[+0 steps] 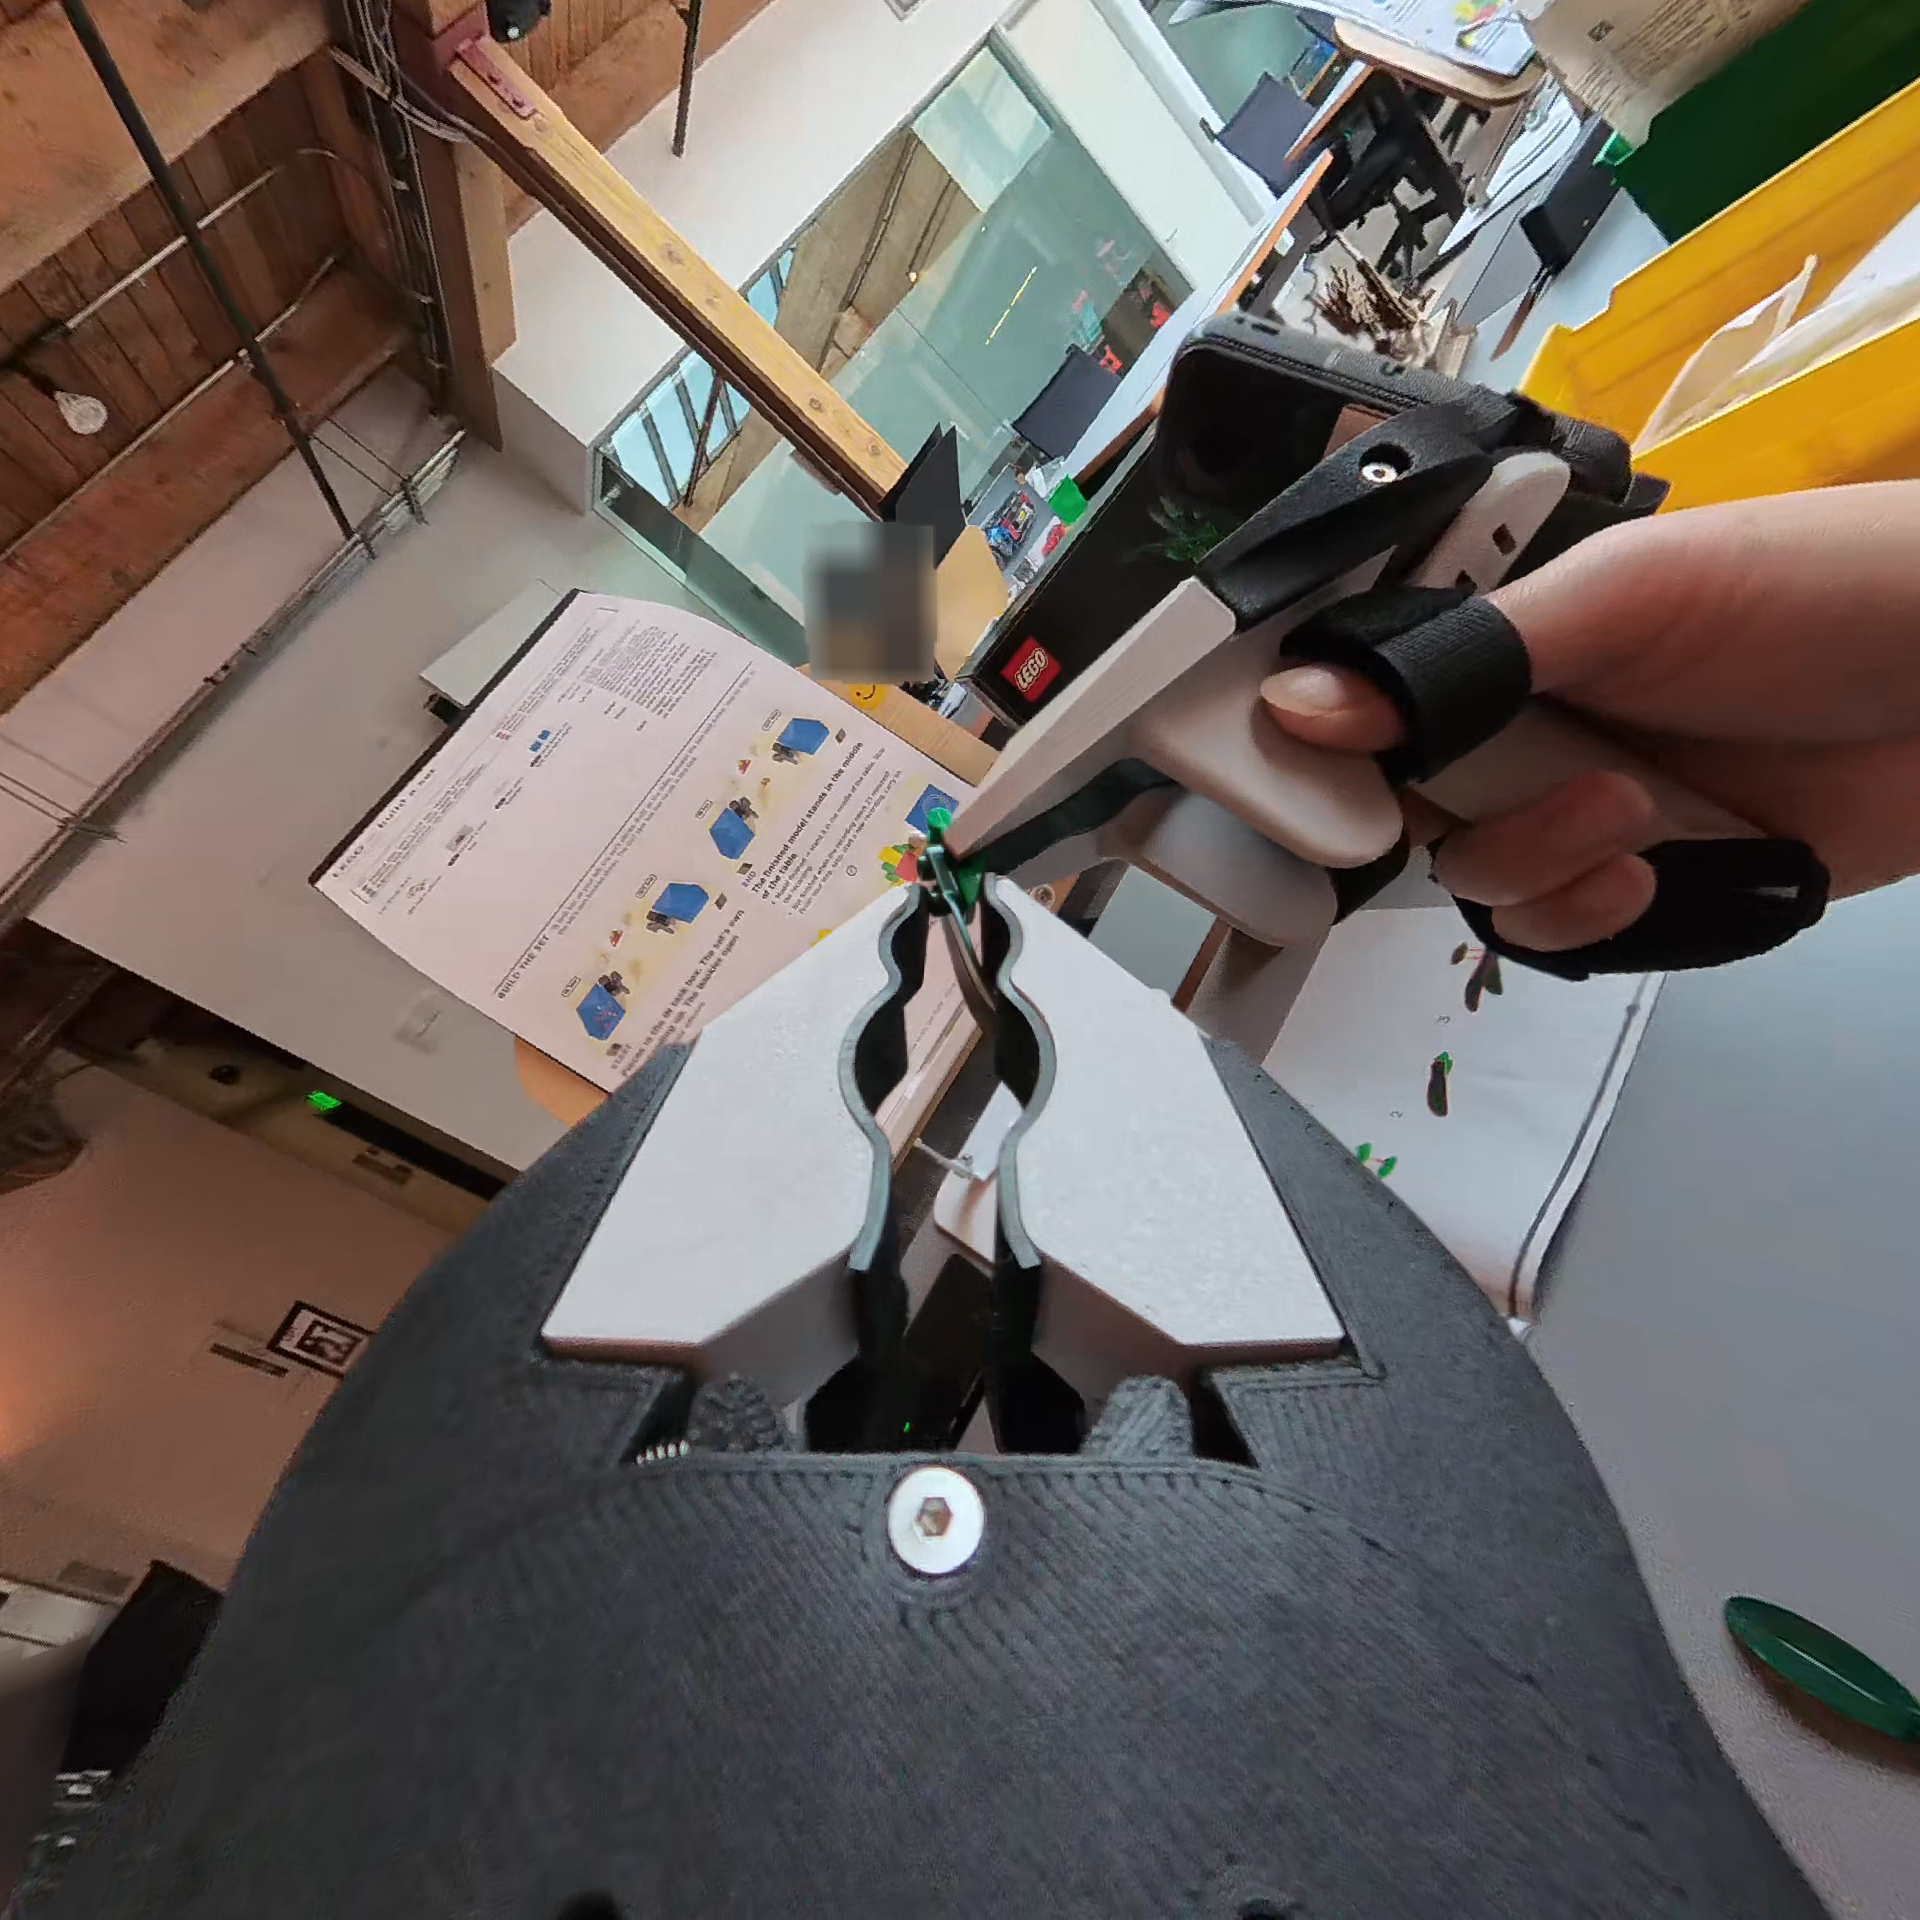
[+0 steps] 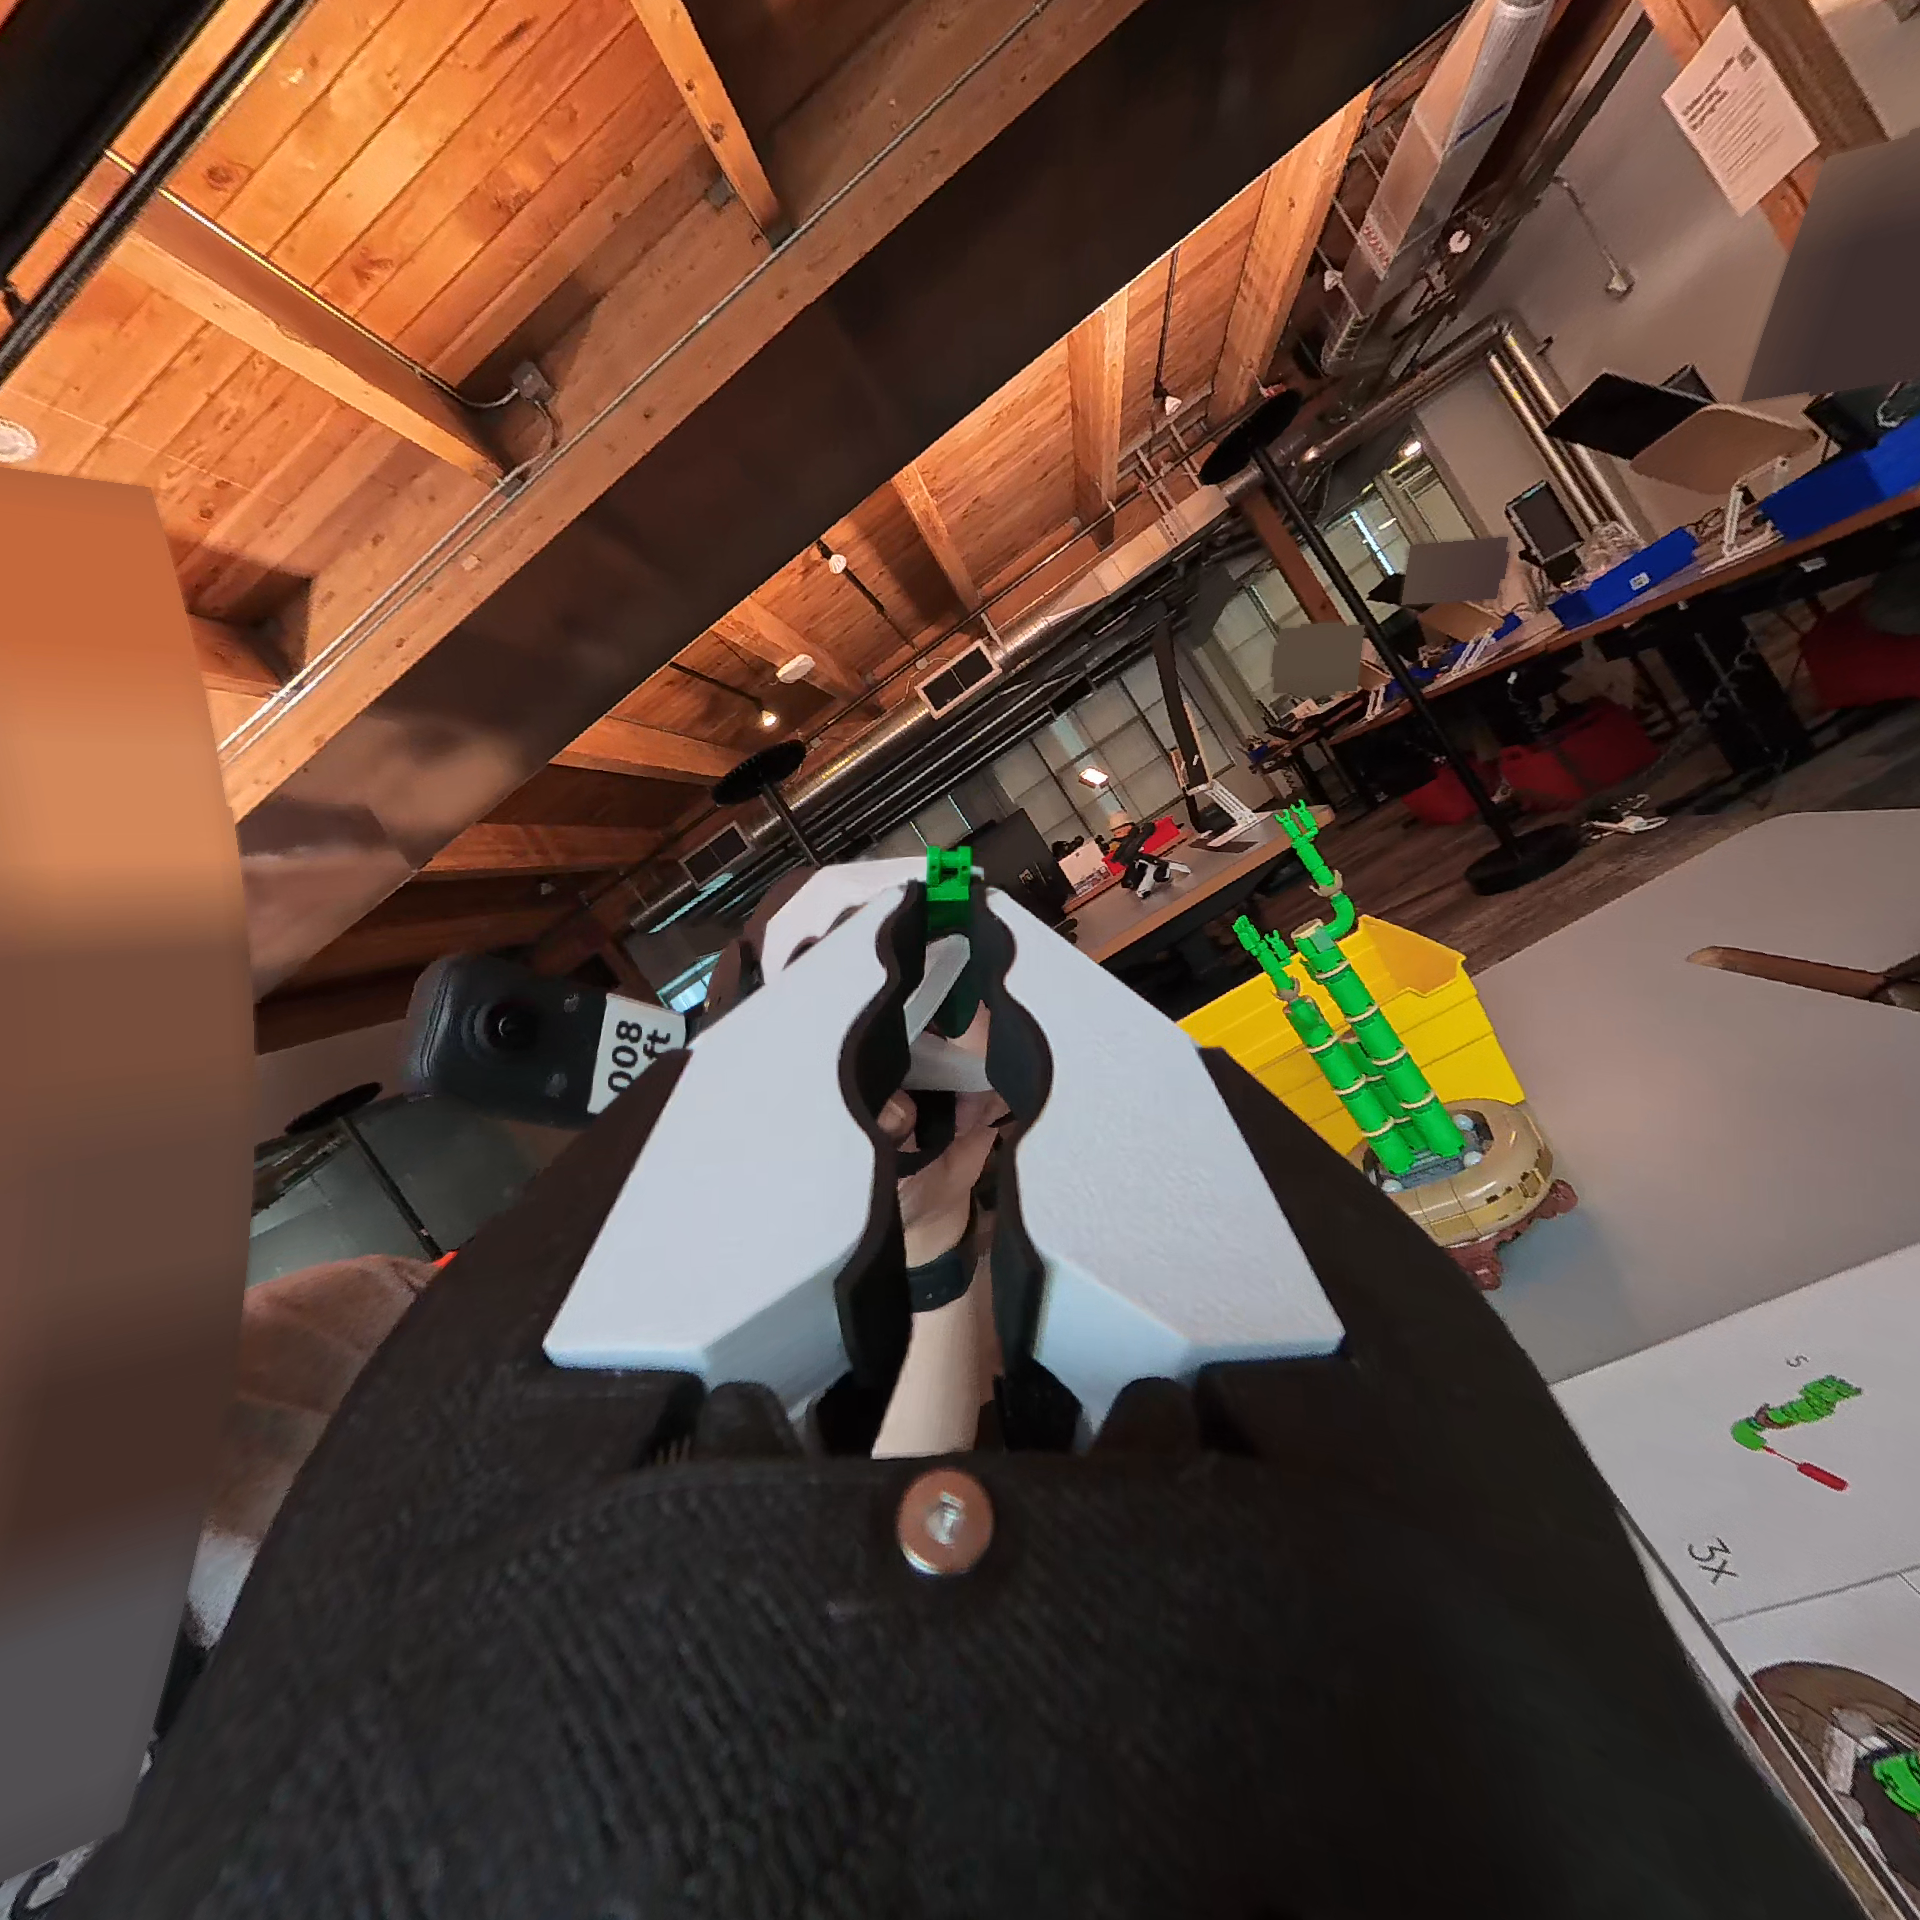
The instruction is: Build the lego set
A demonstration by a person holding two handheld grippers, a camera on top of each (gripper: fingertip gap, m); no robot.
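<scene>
My left gripper (image 1: 951, 899) is shut on a thin dark green leaf piece (image 1: 968, 951), held edge-on between its fingertips. My right gripper (image 2: 951, 906) is shut on a small bright green clip piece (image 2: 948, 873). In the left wrist view the right gripper (image 1: 951, 844), held by a hand, comes in from the right and meets my left fingertips tip to tip. The leaf (image 2: 961, 997) also shows through the right gripper's gap. The green bamboo model (image 2: 1361, 1060) stands in its tan pot (image 2: 1486, 1184) on the table, to the right.
A yellow bin (image 2: 1455, 997) stands behind the model and also shows in the left wrist view (image 1: 1766, 343). The open booklet (image 2: 1766, 1455) lies at the right. Another dark green leaf (image 1: 1818, 1673) lies on the table. A printed instruction sheet (image 1: 623, 810) and a black box (image 1: 1049, 644) stand beyond. The tips of both grippers are at nearly the same place.
</scene>
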